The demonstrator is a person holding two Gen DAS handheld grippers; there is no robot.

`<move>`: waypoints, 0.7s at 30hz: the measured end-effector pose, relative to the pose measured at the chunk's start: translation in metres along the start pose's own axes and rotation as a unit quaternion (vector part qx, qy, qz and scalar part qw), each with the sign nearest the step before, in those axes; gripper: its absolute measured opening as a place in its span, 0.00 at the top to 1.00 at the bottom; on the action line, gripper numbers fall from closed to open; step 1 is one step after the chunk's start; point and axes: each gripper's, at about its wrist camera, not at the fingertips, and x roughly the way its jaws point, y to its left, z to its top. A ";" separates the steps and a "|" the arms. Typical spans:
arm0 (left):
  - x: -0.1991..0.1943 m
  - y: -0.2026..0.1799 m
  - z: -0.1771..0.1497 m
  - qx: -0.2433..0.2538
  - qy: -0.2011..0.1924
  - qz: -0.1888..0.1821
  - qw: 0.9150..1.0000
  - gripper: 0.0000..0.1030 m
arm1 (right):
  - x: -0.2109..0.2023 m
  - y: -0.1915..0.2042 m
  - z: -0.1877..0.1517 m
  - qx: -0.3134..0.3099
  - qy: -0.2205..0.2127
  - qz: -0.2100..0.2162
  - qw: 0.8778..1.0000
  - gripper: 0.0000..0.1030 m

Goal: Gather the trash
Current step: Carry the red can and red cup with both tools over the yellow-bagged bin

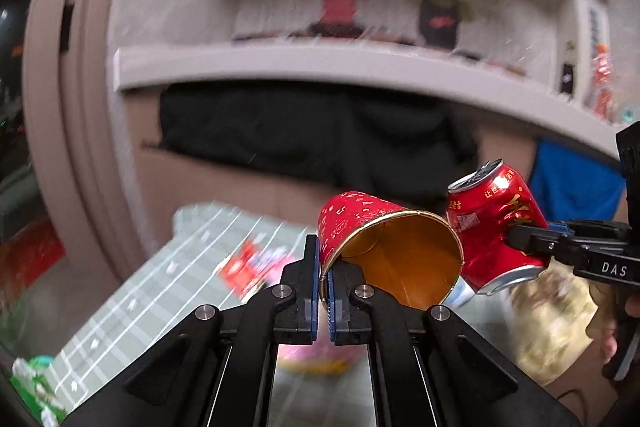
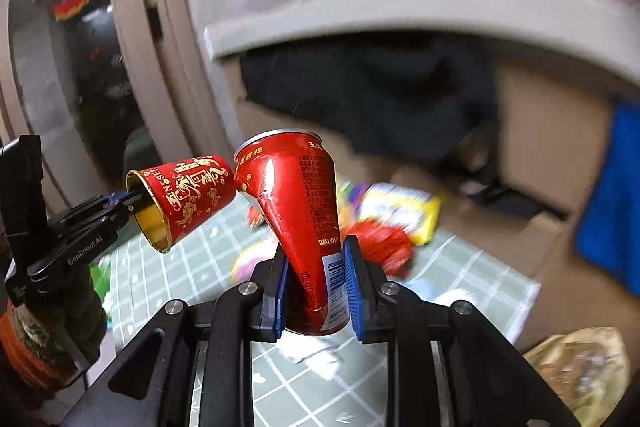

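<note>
Left wrist view: a checked table mat (image 1: 132, 291) carries scattered wrappers below, its far corner near a cardboard box (image 1: 224, 179). Above it, the right gripper (image 2: 316, 279) pinches a dented red can (image 2: 296, 203), and the left gripper (image 1: 323, 279) clamps the rim of a red paper cup (image 1: 376, 231). Both pieces look picked up; next calls for finding a bin, not in view.

Left wrist view: looks forward along its own closed jaws, angled slightly down, very close to the red paper cup (image 1: 384, 247) pinched at their tips. Right wrist view: likewise close, facing along its jaws, which clamp the dented red can (image 2: 304, 219). Each view shows the other's item beside its jaws. Shared background, apparently a shelf (image 1: 320, 65), is blurred.
</note>
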 end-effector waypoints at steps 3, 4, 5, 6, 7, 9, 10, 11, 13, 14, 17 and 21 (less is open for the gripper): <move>-0.008 -0.040 0.021 0.017 -0.031 -0.023 0.999 0.97 | -0.048 -0.019 0.009 0.004 -0.041 -0.034 0.999 0.79; -0.011 -0.060 0.029 0.024 -0.044 -0.036 0.998 0.97 | -0.062 -0.025 0.010 0.004 -0.049 -0.044 0.998 0.79; -0.013 -0.072 0.033 0.029 -0.050 -0.043 0.997 0.97 | -0.080 -0.033 0.011 0.003 -0.061 -0.061 0.996 0.79; -0.015 -0.092 0.038 0.037 -0.058 -0.057 0.996 0.97 | -0.090 -0.038 0.011 0.003 -0.067 -0.073 0.995 0.79; -0.017 -0.105 0.041 0.040 -0.063 -0.065 0.995 0.97 | -0.104 -0.047 0.010 0.004 -0.074 -0.089 0.993 0.79; -0.018 -0.134 0.046 0.045 -0.074 -0.083 0.993 0.97 | -0.129 -0.064 0.004 0.010 -0.082 -0.112 0.990 0.79; -0.019 -0.152 0.048 0.046 -0.078 -0.097 0.991 0.97 | -0.140 -0.073 0.001 0.014 -0.085 -0.124 0.989 0.79; -0.018 -0.162 0.049 0.047 -0.079 -0.104 0.990 0.97 | -0.150 -0.082 -0.002 0.017 -0.087 -0.136 0.987 0.79; -0.016 -0.190 0.051 0.052 -0.077 -0.123 0.988 0.97 | -0.170 -0.099 -0.011 0.026 -0.091 -0.159 0.983 0.79; -0.015 -0.202 0.050 0.056 -0.076 -0.131 0.987 0.97 | -0.177 -0.105 -0.013 0.030 -0.094 -0.167 0.981 0.79; -0.006 -0.238 0.047 0.068 -0.062 -0.151 0.984 0.97 | -0.199 -0.125 -0.027 0.046 -0.103 -0.187 0.976 0.79; 0.012 -0.278 0.035 0.075 -0.030 -0.184 0.980 0.97 | -0.217 -0.154 -0.048 0.080 -0.106 -0.201 0.970 0.79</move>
